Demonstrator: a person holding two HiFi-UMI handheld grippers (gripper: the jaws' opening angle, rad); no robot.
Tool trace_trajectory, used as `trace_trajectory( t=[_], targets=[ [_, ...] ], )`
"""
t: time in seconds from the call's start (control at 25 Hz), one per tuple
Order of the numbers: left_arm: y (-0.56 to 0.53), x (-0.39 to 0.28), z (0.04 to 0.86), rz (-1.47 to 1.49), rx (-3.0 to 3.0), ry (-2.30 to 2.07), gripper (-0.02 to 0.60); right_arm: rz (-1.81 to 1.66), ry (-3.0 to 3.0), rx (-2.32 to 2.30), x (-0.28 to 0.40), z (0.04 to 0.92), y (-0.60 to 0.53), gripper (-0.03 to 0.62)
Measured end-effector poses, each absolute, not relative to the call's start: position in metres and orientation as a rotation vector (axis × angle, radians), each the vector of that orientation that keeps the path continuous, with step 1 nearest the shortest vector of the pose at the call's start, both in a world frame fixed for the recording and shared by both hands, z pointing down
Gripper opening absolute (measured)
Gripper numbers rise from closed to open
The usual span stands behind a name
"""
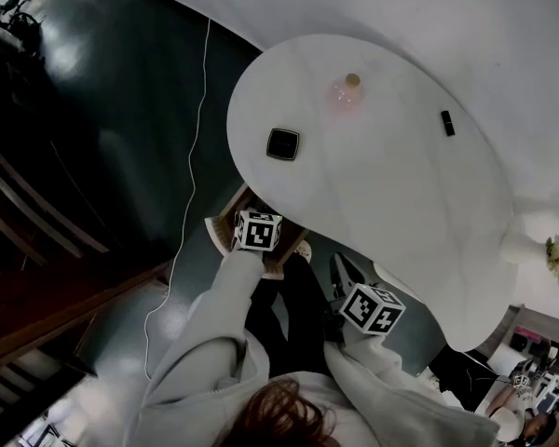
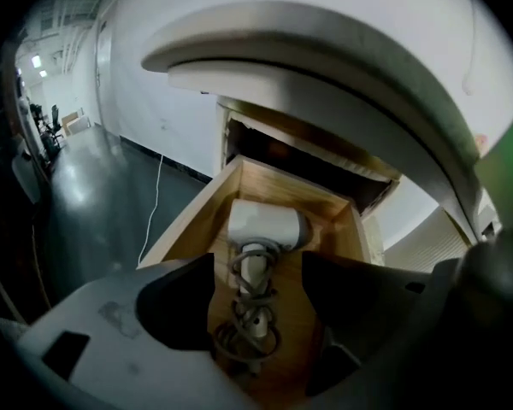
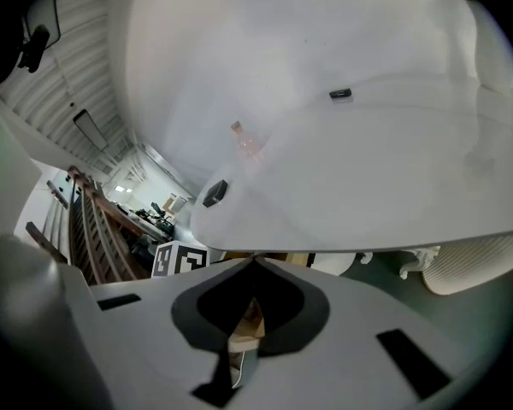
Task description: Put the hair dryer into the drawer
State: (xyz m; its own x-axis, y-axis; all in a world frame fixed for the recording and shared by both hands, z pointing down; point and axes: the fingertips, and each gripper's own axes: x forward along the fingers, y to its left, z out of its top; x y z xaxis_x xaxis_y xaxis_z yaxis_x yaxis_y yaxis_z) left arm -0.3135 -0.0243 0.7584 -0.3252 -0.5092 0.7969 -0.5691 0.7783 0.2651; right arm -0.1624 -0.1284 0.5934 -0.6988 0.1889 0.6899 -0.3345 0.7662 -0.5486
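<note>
A white hair dryer (image 2: 265, 226) lies in the open wooden drawer (image 2: 188, 220), its cord coiled round the handle. My left gripper (image 2: 258, 270) hangs just above the handle, jaws open on either side and not touching it. In the head view the drawer (image 1: 225, 220) sticks out from under the white table, with the left gripper's marker cube (image 1: 258, 231) over it. My right gripper (image 3: 255, 265) is shut with nothing in it, held under the table edge. Its cube (image 1: 371, 308) sits to the right of the drawer.
The white oval table (image 1: 391, 194) carries a black square object (image 1: 282, 143), a pink bottle (image 1: 347, 94) and a small black item (image 1: 447, 123). A white cable (image 1: 194, 175) runs across the dark floor. Wooden rails (image 1: 37, 222) stand at the left.
</note>
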Motion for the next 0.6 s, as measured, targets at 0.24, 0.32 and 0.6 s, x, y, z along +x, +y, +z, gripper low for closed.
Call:
trace_trajectory(
  t=[0.24,0.32,0.6],
  targets=[
    [-0.009,-0.312,0.739,-0.047,0.763,-2.022,0.299,0.875,-2.211,0.071,-0.173,0.586,-0.122,0.049],
    [-0.008,-0.31,0.733,-0.071,0.765,-2.026,0.299,0.881,-2.218,0.061,-0.177,0.584,-0.12,0.049],
    [0.003,-0.301,0.718,-0.106,0.753,-2.024,0.299,0.9,-2.249,0.028,-0.185,0.574,-0.117,0.049]
  ],
)
